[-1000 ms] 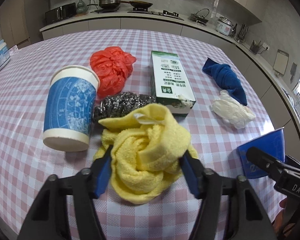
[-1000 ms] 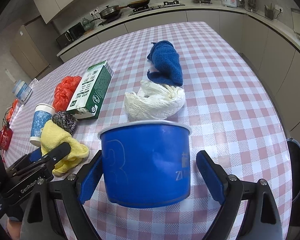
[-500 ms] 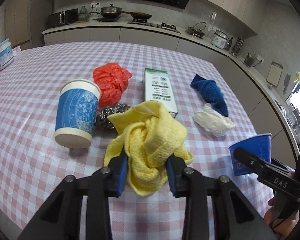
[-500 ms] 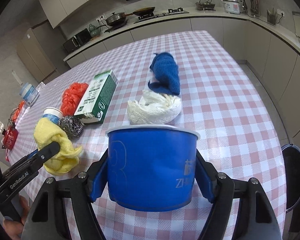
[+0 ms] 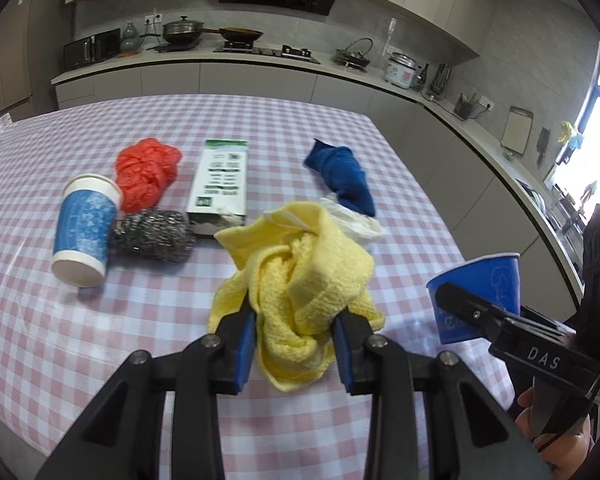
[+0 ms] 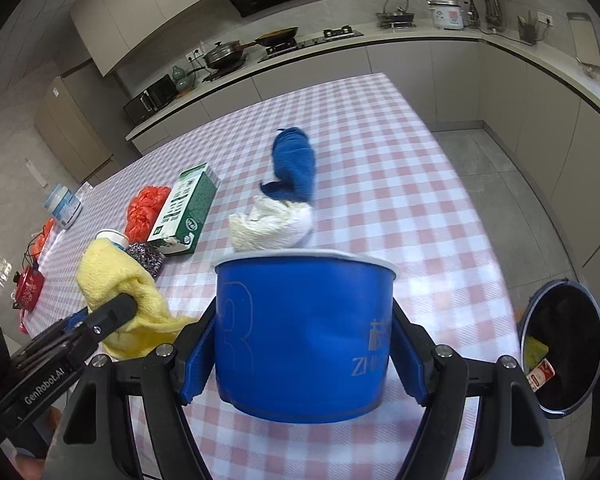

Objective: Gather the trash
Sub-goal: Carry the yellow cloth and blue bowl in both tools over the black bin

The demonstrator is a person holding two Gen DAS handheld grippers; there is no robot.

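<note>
My left gripper is shut on a crumpled yellow cloth and holds it just above the checked table. The same cloth hangs at the left in the right wrist view. My right gripper is shut on a blue paper bowl, lifted off the table; the bowl also shows at the right in the left wrist view. On the table lie a blue paper cup on its side, a steel scourer, a red plastic bag, a green carton, a blue cloth and a white wad.
A black trash bin with some rubbish inside stands on the floor beyond the table's right edge. A kitchen counter with pots runs along the back wall. A white tub and a small red item sit at the table's far left.
Both grippers closed on their loads and lifted them off the table while drawing back: the left on the yellow cloth, the right on the blue bowl. The bin has come into view at right.
</note>
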